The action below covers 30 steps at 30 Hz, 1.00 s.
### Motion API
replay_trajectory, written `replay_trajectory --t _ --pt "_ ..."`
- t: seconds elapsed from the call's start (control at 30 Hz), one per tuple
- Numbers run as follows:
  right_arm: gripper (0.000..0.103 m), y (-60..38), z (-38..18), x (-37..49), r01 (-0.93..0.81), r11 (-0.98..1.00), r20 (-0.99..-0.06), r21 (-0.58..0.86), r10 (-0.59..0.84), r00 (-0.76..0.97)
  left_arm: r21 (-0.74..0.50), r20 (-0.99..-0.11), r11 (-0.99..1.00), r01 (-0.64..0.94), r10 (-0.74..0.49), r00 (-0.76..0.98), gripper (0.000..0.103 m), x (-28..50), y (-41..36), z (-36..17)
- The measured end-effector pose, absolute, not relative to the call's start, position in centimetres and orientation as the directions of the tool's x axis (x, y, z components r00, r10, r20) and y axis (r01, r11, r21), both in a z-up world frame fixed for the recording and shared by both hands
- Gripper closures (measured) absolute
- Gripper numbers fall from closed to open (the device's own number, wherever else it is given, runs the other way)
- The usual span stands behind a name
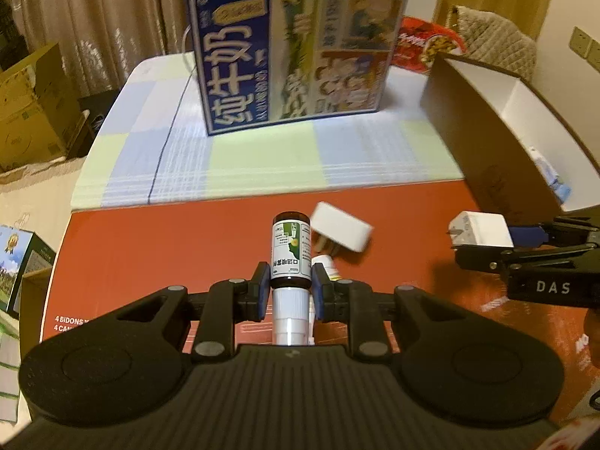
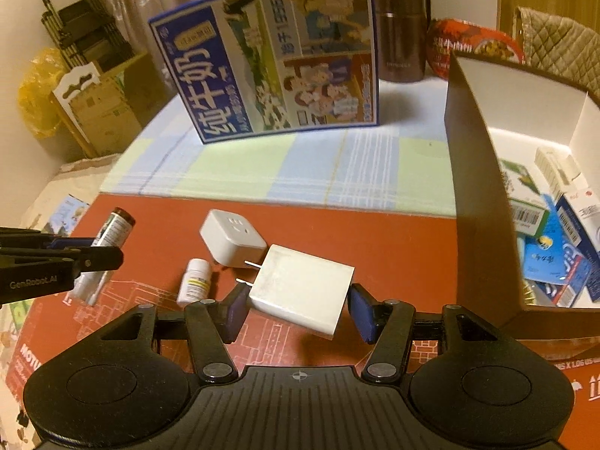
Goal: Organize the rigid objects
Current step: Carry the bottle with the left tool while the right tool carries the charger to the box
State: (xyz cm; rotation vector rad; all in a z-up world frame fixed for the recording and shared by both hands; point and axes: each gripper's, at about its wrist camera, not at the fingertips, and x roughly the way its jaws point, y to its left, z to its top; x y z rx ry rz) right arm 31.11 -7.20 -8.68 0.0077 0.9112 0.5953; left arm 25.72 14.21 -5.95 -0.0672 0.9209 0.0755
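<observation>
In the left wrist view my left gripper [image 1: 290, 279] is shut on a brown spray bottle [image 1: 290, 251] with a white cap, lifted off the red cardboard sheet [image 1: 168, 247]. Behind it lie a white smart plug [image 1: 339, 230] and a small white pill bottle [image 1: 329, 264], partly hidden by a finger. My right gripper [image 2: 300, 307] is shut on a white wall charger [image 2: 302, 288], prongs pointing left, also lifted off the sheet. In the right wrist view the smart plug [image 2: 232, 238] and pill bottle [image 2: 195, 279] lie just beyond the charger. The left gripper [image 2: 86, 253] with the spray bottle [image 2: 112, 230] is at the left edge.
A brown open box [image 2: 476, 187] on the right holds several medicine packs [image 2: 555, 247]. A blue milk carton case [image 2: 277, 60] stands at the back on a checked cloth [image 2: 300, 165]. A brown flask [image 2: 401, 33] and a red noodle bowl [image 2: 468, 43] stand behind it.
</observation>
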Motion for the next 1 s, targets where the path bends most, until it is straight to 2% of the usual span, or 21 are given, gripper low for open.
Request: replay_trajectory --t 0.5,1.0 --pt "0.049 -14.5 -5.5 29.4 -0.415 0.873 -0.706 0.255 0.461 0.537 -0.029 -0.766 0.998 0.053 -0.056 0.641 0.084 26.2 5.8 -2.7" --pt "0.049 -25.3 -2.9 32.0 -0.322 0.913 -0.668 0.25 0.403 0.625 -0.037 -0.722 0.979 0.199 -0.164 0.672 0.084 31.1 -5.6 -0.6"
